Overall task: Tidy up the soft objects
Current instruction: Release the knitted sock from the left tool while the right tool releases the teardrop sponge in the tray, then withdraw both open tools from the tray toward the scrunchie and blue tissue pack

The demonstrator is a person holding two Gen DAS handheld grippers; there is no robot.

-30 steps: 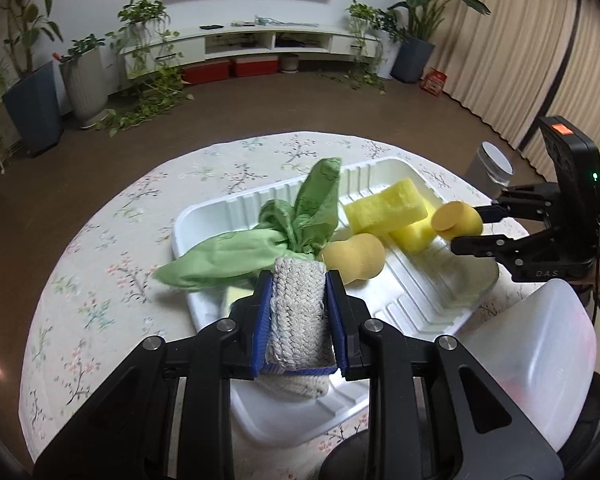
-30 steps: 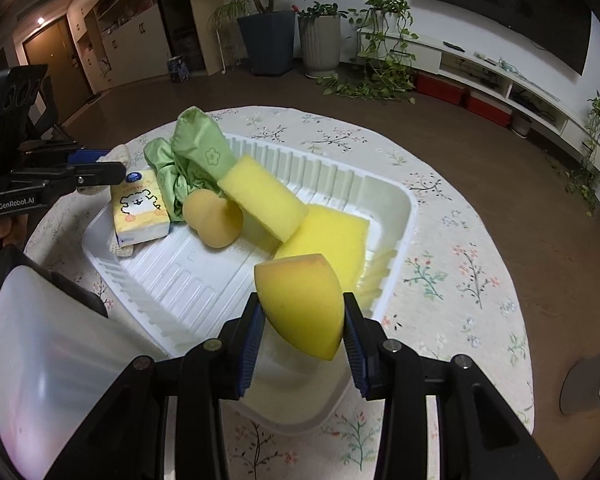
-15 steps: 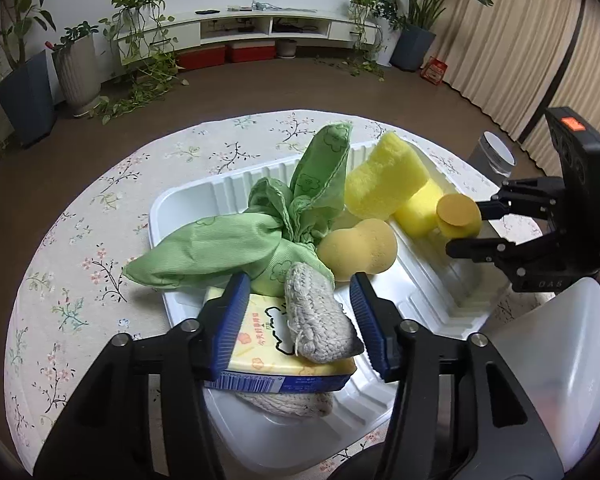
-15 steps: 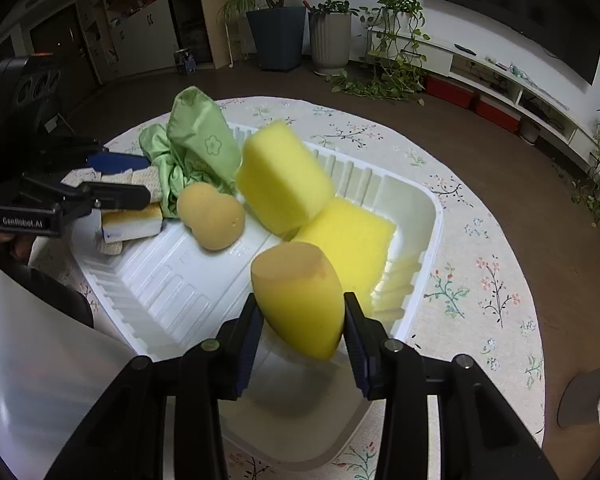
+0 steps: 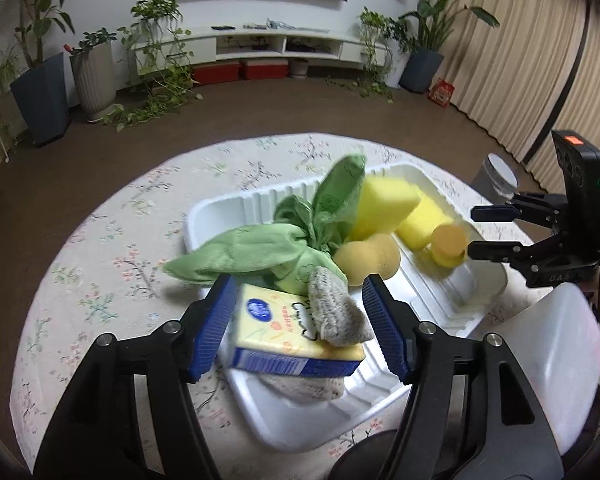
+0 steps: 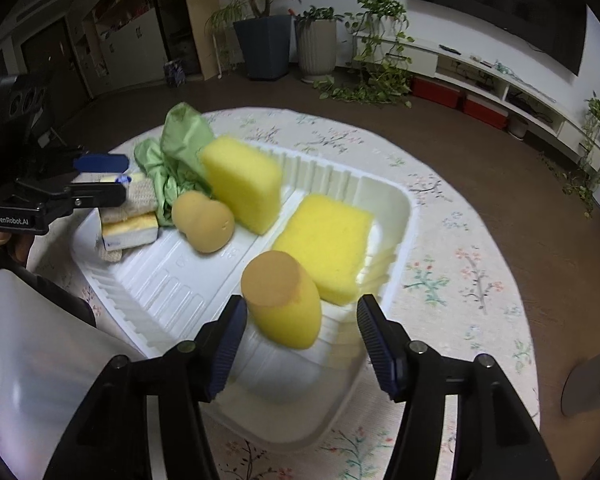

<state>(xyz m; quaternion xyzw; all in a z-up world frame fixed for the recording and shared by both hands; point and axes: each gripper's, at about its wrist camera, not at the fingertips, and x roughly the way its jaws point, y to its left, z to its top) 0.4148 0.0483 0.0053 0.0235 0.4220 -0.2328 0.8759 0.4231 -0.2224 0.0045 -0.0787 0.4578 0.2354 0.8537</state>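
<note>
Now both releases have been made almost together. The jaws of the left hand-held gripper [image 5: 300,328] have just been opening, and the knitted grey pouch [image 5: 334,312] that was pinched between them one second ago is no longer pressed: it lies tilted on the yellow tissue pack [image 5: 288,336], between the spread blue pads but free of them. The jaws of the right hand-held gripper [image 6: 300,340] have also just been opening; the teardrop sponge [image 6: 282,300], squeezed a moment ago, is now seen loose between the pads, with its flat cut face turned up, and its blurred outline suggests that it is settling into the near corner of the white tray [image 6: 400,208].

It can be judged from this that two more soft things are delivered into the tray, and nothing of the kind is seen left on the flowered surface [image 5: 112,248] outside it, so the sorting seems near its end.

As for the materials, the tray is of thin ribbed plastic, glossy and stiff. Two block sponges [image 6: 244,184] of porous yellow foam are seen, one leaning upright and one lying flat. The gourd-shaped sponge [image 6: 202,222] is smooth, matte and tan. The green cloth [image 5: 260,248] is fine-ribbed and crumpled, with one corner standing up and one end hanging over the tray's rim. The pouch is coarse and loosely knitted, so it should bend easily.
</note>
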